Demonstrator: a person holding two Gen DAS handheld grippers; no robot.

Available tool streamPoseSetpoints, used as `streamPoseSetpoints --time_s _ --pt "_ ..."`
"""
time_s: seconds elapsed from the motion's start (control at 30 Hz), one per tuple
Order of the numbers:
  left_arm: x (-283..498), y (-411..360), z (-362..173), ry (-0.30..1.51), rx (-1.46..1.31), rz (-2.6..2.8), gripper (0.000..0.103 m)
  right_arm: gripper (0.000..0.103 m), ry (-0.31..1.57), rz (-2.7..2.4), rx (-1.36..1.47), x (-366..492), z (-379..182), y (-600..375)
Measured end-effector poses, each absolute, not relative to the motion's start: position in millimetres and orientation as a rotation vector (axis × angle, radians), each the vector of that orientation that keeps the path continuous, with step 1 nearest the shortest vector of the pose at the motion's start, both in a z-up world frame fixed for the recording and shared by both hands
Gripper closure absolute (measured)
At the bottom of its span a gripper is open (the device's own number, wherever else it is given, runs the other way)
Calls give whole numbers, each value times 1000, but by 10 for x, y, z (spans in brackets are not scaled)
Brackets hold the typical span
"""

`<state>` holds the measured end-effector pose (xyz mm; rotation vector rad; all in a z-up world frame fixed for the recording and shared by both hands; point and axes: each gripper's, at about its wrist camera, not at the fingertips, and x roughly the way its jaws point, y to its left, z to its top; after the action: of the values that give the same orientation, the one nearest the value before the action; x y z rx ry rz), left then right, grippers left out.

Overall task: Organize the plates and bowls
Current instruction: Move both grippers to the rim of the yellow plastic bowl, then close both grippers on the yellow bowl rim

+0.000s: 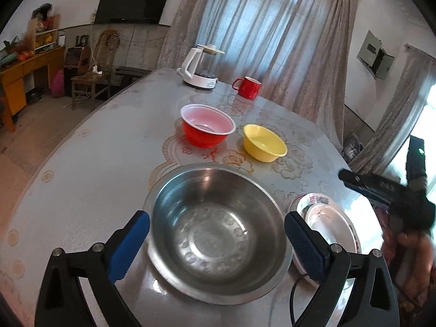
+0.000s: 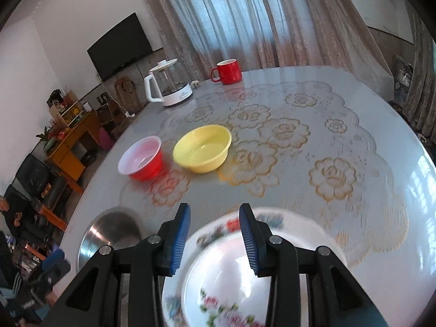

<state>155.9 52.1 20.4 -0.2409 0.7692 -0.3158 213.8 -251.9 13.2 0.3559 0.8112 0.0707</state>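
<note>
- Left wrist view: left gripper (image 1: 216, 242) spread wide, blue pads either side of the steel bowl (image 1: 218, 234), apparently above it, gripping nothing. The spread suits the bowl's broad rim; likely lining up for a grasp.
- Floral plate (image 1: 327, 218) lies just beside the steel bowl, on its right, near the table (image 1: 81, 177) edge.
- Red bowl (image 1: 207, 125) and yellow bowl (image 1: 264, 143) sit farther back, close but apart, both upright, unstacked.
- Right wrist view: right gripper (image 2: 214, 237) part-open over the floral plate (image 2: 229, 272); fingers hold nothing. Plate blurred, contact unclear.
- Kettle (image 2: 170, 87) and red mug (image 2: 227, 71) stand at the far side, away from the work.
</note>
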Motion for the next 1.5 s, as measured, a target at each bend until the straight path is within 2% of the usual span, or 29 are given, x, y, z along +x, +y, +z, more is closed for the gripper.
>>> streamPoseSetpoints --time_s 0.27,0.5,0.8,0.83,0.97,1.0,1.07,1.5 --pt "1764 418 296 779 -242 -342 3 66 902 85 397 2867 51 -2698" --pt "1995 402 356 800 -255 -349 3 66 1042 80 481 3543 -328 -2774" --pt "2204 313 397 816 -214 -359 3 66 1118 58 505 4042 -665 -2701" --pt "2225 296 402 818 -210 -363 3 67 1124 61 502 4069 -687 -2685" --pt "2319 205 398 830 -195 -375 3 81 1144 66 469 4134 -775 -2628" --pt "2343 173 397 833 -188 -378 3 81 1144 68 465 4149 -787 -2628" --pt "2394 97 393 838 -177 -386 3 90 1141 82 454 4130 -795 -2632" --pt "2910 -625 372 890 -47 -434 5 91 1165 98 393 3750 -780 -2862"
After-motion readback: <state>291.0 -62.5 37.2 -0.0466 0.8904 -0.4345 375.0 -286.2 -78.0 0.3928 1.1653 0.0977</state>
